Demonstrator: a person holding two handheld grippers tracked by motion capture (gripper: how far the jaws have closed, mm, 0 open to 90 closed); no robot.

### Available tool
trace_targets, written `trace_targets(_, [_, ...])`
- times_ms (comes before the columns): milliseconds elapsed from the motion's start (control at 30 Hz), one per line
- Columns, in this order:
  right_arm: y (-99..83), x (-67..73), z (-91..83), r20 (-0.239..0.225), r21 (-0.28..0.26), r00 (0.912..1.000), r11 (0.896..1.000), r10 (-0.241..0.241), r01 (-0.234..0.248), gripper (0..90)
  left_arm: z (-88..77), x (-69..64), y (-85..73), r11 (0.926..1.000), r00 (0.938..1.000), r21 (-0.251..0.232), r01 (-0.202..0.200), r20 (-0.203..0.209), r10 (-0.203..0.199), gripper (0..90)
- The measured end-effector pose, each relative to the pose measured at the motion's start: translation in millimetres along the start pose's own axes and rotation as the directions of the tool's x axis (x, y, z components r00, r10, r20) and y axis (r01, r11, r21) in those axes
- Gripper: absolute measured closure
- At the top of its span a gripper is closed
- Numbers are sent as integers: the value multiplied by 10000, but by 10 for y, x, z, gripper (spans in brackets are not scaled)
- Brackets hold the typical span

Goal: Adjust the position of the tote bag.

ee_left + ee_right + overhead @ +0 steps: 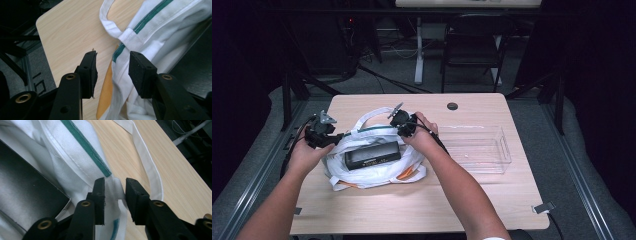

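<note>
On the left-centre of the wooden table (472, 200) sits a white cloth tote bag (377, 172), slumped and crumpled, mouth facing up. Fabric is white canvas-like weave with a green stripe (150, 16) running just below the stitched hem; orange patches (406, 173) show low on its near side, print or lining, hard to tell at this resolution. White strap handle (150, 167) loops loose onto the tabletop beyond the bag. Black rectangular box (373, 155) lies flat in the bag's open mouth, long side across the table, glossy top, small label on its near face.

Left gripper (112, 72) at the bag's left rim: jaws apart, hem and stripe between them, pads not pressing the cloth. Right gripper (115, 195) at the far right rim: jaws parted, a fold of the white hem stands in the gap, pads look clear of it. Neither has a grip.

Clear plastic bin (477, 149) sits just right of the bag, beside the right forearm.
</note>
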State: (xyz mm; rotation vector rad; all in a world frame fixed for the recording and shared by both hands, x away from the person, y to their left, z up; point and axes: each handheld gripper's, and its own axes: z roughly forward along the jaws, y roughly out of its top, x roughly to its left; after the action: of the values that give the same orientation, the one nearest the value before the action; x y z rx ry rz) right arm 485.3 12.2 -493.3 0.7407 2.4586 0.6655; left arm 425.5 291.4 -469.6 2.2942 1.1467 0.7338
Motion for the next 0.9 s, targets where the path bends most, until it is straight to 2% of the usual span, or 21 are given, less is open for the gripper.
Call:
trace_targets(167, [4, 15, -85, -8, -299, 10000, 9995, -96, 96, 593, -131, -19, 44, 9999, 9999, -82, -73, 83, 74, 586])
trace_targets(267, [1, 43, -147, 7, -756, 10000, 9971, -81, 81, 564, -184, -28, 68, 9999, 9998, -41, -100, 190, 100, 578])
trace_targets(400, [3, 70, -234, 29, -986, 9997, 9949, -227, 229, 550, -236, -40, 95, 9998, 9996, 49, -167, 226, 166, 572])
trace_targets(600, [-32, 118, -439, -210, -1225, 9993, 9921, -315, 287, 551, -325, -78, 128, 9997, 9993, -159, -199, 328, 204, 573])
trace_targets(700, [-83, 142, -553, -205, -1424, 9992, 9893, -353, 320, 550, -391, -108, 149, 9990, 9991, -206, -395, 172, 399, 602])
trace_targets(833, [-202, 149, -720, -388, -1866, 9992, 9823, 98, -169, 548, -437, -137, 162, 9985, 9985, -238, -485, 239, 490, 609])
trace_targets(900, [-272, 161, -799, -437, -2068, 9989, 9781, 158, -245, 551, -455, -155, 174, 9981, 9976, -153, -603, 338, 608, 609])
